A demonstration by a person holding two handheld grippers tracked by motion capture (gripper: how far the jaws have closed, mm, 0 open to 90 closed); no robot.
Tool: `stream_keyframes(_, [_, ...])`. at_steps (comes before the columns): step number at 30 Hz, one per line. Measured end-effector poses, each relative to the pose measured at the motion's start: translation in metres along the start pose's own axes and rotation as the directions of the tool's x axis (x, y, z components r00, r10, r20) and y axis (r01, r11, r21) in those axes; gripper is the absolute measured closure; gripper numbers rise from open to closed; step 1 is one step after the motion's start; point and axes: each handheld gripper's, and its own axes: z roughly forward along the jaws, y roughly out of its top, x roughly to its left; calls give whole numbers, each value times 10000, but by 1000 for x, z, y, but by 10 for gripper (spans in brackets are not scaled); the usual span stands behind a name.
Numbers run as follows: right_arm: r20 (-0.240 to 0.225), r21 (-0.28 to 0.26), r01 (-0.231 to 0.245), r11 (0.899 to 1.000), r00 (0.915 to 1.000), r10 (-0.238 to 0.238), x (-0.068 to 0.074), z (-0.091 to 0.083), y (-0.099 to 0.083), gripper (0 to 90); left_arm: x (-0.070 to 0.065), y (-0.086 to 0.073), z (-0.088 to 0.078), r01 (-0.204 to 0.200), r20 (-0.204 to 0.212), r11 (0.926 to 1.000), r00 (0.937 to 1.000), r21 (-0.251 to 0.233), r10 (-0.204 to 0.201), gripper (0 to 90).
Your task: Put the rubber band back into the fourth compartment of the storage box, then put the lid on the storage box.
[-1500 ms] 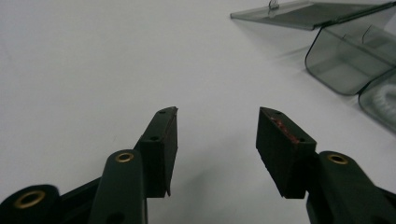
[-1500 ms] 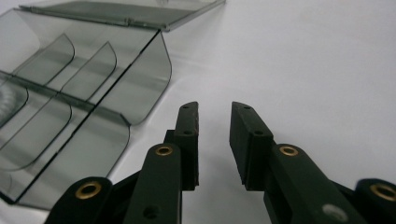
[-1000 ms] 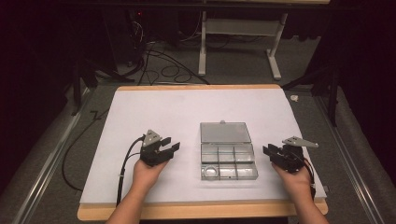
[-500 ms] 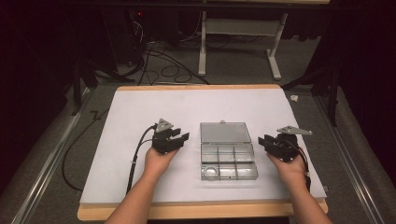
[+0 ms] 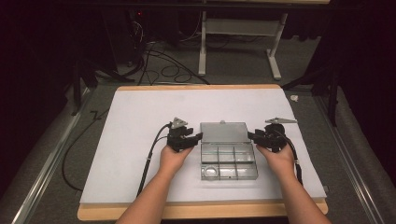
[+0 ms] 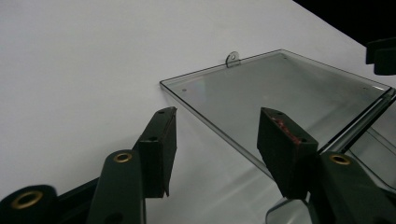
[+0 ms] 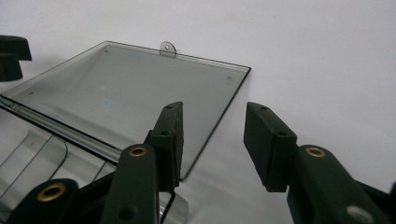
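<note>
From the high view, a clear compartment box (image 5: 229, 161) was seen on the white desk (image 5: 140, 112), its lid (image 5: 224, 132) laid open flat toward the far edge, long axis running away from the person. The left gripper (image 5: 192, 138) and right gripper (image 5: 254, 136) had been brought forward to flank the lid since a second before. Cables lay on the dark floor (image 5: 177, 70).

In the left gripper view, the jaws stood apart, empty, astride the lid's (image 6: 280, 88) edge.

In the right gripper view, the jaws gaped likewise, empty, over the lid's (image 7: 140, 84) corner.

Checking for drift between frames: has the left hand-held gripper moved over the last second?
Yes. The left hand-held gripper has moved away from the person, from beside the clear plastic compartment box's trays up to its open lid.
</note>
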Motion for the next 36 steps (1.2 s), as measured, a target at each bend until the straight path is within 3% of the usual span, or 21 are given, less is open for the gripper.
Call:
stream_keyframes(5, [14, 177, -41, 9998, 10000, 41, 6, 8, 3, 523, -5, -6, 8, 78, -143, 9999, 9999, 80, -76, 427])
stream_keyframes(7, [76, 184, -5, 9998, 10000, 4, 7, 10, 4, 501, -4, -7, 11, 309, -233, 9994, 9993, 169, -305, 413])
stream_keyframes(19, [80, 498, -409, 9979, 9991, 405, 10, 22, 1, 446, -5, -11, 16, 1025, -37, 9938, 9947, 440, -1024, 368])
stream_keyframes(25, [-261, 543, -780, 9955, 9965, 795, 9, 27, -1, 431, -5, -11, 19, 1589, -7, 9854, 9873, 604, -1591, 358])
stream_keyframes(29, [-617, 570, -1205, 9911, 9904, 1240, 5, 29, -3, 417, -7, -12, 19, 1710, -20, 9832, 9852, 638, -1712, 350])
stream_keyframes(34, [-848, 597, -1369, 9888, 9863, 1417, 2, 30, -4, 404, -6, -12, 20, 1728, -44, 9826, 9849, 686, -1729, 349])
stream_keyframes(36, [-1112, 693, -1681, 9833, 9782, 1751, -2, 31, -5, 397, -6, -12, 20, 1903, -34, 9791, 9817, 717, -1905, 341])
